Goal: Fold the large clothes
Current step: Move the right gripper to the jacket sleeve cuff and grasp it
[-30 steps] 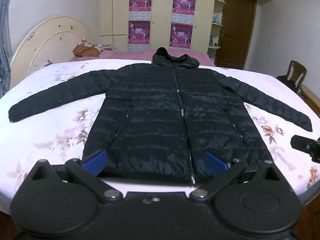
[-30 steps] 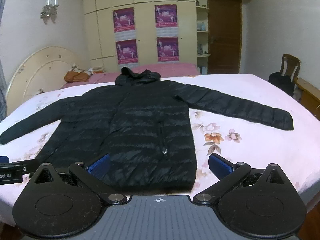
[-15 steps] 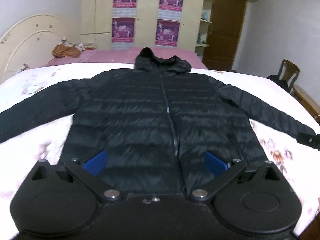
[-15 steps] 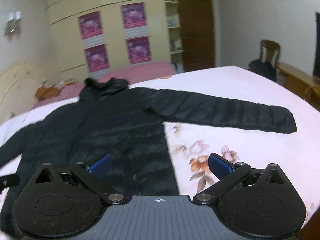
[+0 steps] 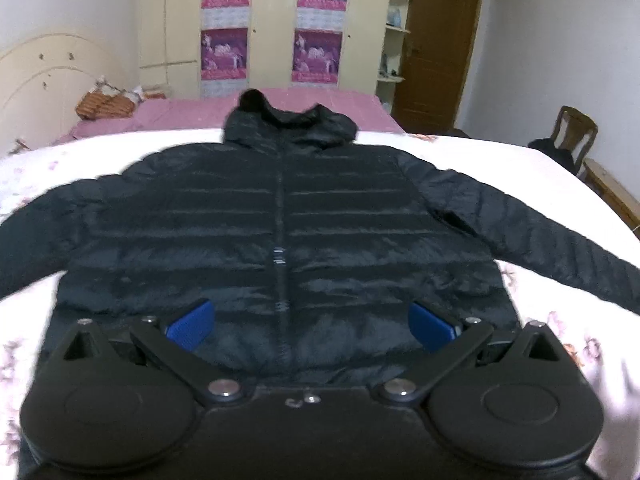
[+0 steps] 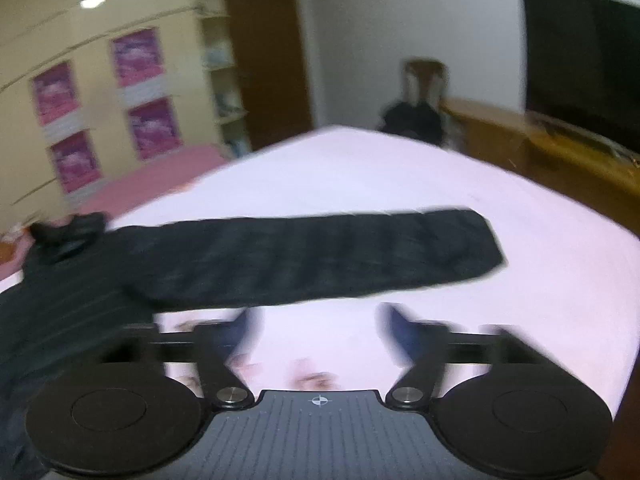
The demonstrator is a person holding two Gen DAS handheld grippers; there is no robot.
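Observation:
A black hooded puffer jacket lies flat, front up and zipped, on the bed, both sleeves spread out. My left gripper is open and empty, hovering over the jacket's lower body near the hem. In the blurred right wrist view, the jacket's right sleeve stretches across the sheet, cuff to the right. My right gripper is open and empty, just short of the sleeve's near edge, over bare sheet.
The bed has a white floral sheet and a pink strip at the headboard end. A wardrobe with posters, a door and a wooden chair stand beyond. A dark TV on a wooden unit lies right.
My left gripper has moved forward over the jacket's body. My right gripper has swung right and forward, from the hem to the right sleeve, with its jaws narrower than before.

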